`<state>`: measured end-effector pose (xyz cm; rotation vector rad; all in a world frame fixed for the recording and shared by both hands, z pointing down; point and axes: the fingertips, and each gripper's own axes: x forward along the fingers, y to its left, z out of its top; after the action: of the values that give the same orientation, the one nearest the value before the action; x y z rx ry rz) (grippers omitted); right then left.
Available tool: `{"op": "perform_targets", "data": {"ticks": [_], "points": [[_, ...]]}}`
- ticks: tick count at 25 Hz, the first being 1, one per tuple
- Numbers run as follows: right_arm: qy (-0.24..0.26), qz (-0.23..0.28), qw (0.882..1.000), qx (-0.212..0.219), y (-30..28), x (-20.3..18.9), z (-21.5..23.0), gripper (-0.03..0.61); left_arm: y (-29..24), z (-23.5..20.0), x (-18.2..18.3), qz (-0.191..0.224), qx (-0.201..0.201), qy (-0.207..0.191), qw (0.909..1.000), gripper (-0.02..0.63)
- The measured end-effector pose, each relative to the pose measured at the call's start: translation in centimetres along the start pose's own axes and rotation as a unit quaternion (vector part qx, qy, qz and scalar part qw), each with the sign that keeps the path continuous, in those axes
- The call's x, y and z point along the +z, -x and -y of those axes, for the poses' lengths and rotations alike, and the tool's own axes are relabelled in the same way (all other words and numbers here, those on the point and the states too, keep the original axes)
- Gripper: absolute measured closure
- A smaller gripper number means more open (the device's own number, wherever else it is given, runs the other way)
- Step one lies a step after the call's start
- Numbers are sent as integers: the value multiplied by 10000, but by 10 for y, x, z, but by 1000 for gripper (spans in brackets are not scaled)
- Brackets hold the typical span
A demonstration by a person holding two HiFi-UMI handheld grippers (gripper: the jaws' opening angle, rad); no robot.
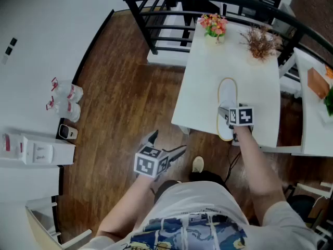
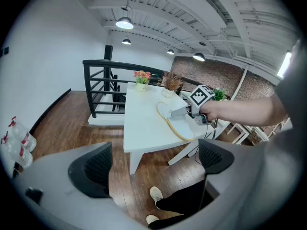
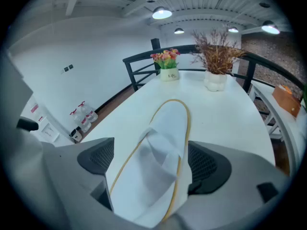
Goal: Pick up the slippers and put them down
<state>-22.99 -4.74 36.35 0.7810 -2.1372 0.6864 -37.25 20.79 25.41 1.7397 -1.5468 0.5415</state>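
Observation:
One white slipper with a yellow rim (image 1: 227, 95) (image 2: 168, 116) (image 3: 168, 123) lies lengthwise on the white table (image 1: 208, 72) (image 2: 139, 123) (image 3: 225, 114), its near end at the table's front edge. My right gripper (image 1: 227, 117) (image 2: 180, 112) (image 3: 152, 164) reaches over that near end, and both jaws press against the slipper's sides, so it is shut on the slipper. The slipper's strap is crumpled between the jaws. My left gripper (image 1: 167, 142) (image 2: 153, 164) hangs over the wooden floor left of the table, open and holding nothing. No second slipper shows.
A pot of pink flowers (image 1: 213, 26) and a vase of dried twigs (image 1: 260, 43) stand at the table's far end. A black railing (image 1: 166, 9) runs behind. Water bottles (image 1: 65, 100) and a white box (image 1: 36, 151) sit at the left wall. Another white table (image 1: 312, 113) stands to the right.

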Motion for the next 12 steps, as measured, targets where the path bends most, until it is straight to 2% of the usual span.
{"op": "perform_targets", "data": {"ticks": [6,8,12], "points": [[40,-462,9981,-401,-50,5,24,80,-20,2,6,-161,34,30,9999,55],[81,-750,9960,-473,-58,-3,24,78,-25,3,5,-264,19,15,9996,55],[356,-963,9926,-642,-62,-2,24,78,-37,4,7,-357,-47,-23,9993,55]]}}
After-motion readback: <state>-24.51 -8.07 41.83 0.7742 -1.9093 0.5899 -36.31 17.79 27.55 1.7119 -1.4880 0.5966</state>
